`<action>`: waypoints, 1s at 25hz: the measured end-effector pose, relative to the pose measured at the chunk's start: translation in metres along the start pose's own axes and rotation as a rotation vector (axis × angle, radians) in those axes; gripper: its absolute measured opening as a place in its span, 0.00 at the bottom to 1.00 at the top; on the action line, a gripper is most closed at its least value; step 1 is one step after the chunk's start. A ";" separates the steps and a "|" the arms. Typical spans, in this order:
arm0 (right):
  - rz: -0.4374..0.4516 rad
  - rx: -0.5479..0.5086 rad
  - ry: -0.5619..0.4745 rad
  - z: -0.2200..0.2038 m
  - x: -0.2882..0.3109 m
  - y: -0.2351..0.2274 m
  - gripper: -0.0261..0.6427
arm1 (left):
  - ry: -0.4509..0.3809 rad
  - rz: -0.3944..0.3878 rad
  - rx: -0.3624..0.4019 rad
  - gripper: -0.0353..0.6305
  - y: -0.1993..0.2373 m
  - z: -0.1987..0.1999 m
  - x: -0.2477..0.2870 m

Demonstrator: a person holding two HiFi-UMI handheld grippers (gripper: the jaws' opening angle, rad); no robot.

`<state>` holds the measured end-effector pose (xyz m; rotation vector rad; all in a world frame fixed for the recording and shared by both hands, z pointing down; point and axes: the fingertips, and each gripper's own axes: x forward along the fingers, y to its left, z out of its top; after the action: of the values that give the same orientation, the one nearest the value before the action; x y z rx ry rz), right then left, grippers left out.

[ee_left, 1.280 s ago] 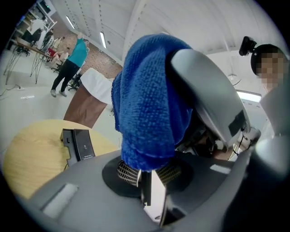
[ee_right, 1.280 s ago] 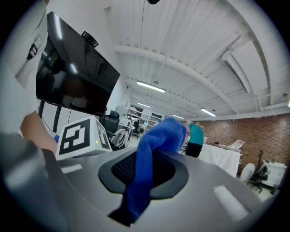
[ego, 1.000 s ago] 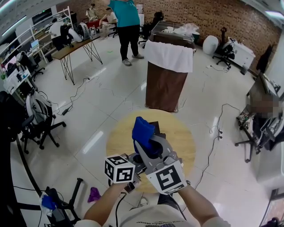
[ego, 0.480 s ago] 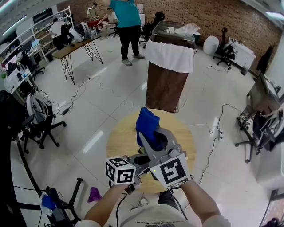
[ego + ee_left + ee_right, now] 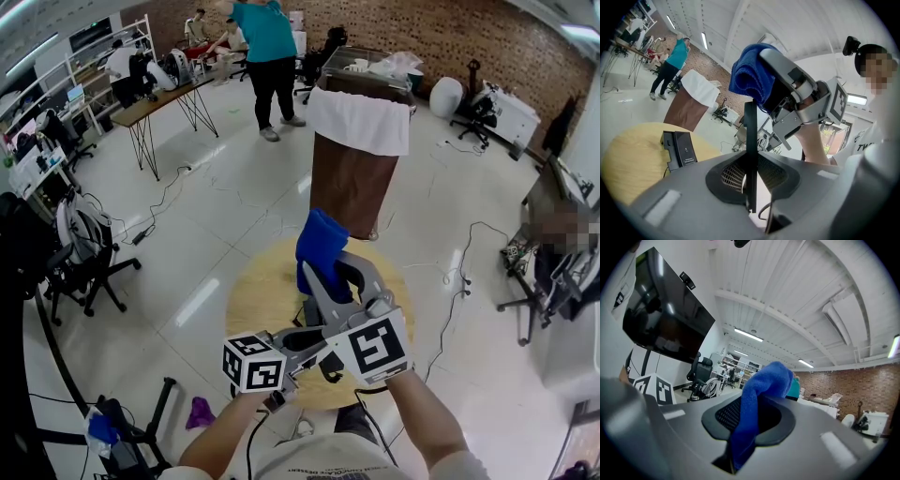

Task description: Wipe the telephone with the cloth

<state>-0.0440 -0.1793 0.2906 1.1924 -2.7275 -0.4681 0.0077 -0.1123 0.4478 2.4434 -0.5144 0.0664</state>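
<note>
Room: open workshop with a pale floor [image 5: 187, 234] and a brick wall [image 5: 450, 37] at the far end. A person in a teal top [image 5: 265, 42] stands well beyond both tools.
Bench: round and wooden [image 5: 246, 300], lying under both tools.
Stand: brown with a white drape on top [image 5: 352, 178], on the floor past the right tool's tip, beyond the bench.
Right tool: held high above the bench [image 5: 326, 279], pointing up and away, with its jaws clamped on the cloth.
Cloth: blue [image 5: 752, 413], pinched deep between the right tool's jaws. A bunched fold stands out past the tips and hangs clear of the bench.
Left tool: lower, just beside the right tool on its left [image 5: 302, 343], with its marker cube near the person. The jaws are narrow, closed on a black strip.
Black strip: thin and seen edge-on [image 5: 750, 140], upright between the left tool's jaws. It rises past them toward the cloth, and whether it touches the cloth cannot be told. What it belongs to cannot be told either.
Telephone: black [image 5: 678, 149], flat on the bench, left of the left tool's jaws and beyond them. It lies below the right tool and is apart from both tools and from the cloth.
</note>
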 end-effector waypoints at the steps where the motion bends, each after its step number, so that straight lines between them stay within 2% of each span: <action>1: -0.004 0.000 0.000 -0.002 0.000 -0.003 0.13 | -0.001 0.001 -0.001 0.14 0.000 0.000 0.000; 25: -0.149 0.033 0.048 -0.029 -0.031 -0.057 0.13 | -0.044 -0.032 -0.008 0.14 -0.010 0.005 -0.002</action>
<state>0.0233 -0.1997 0.2991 1.4030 -2.6274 -0.4062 0.0091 -0.1072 0.4381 2.4496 -0.4934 -0.0028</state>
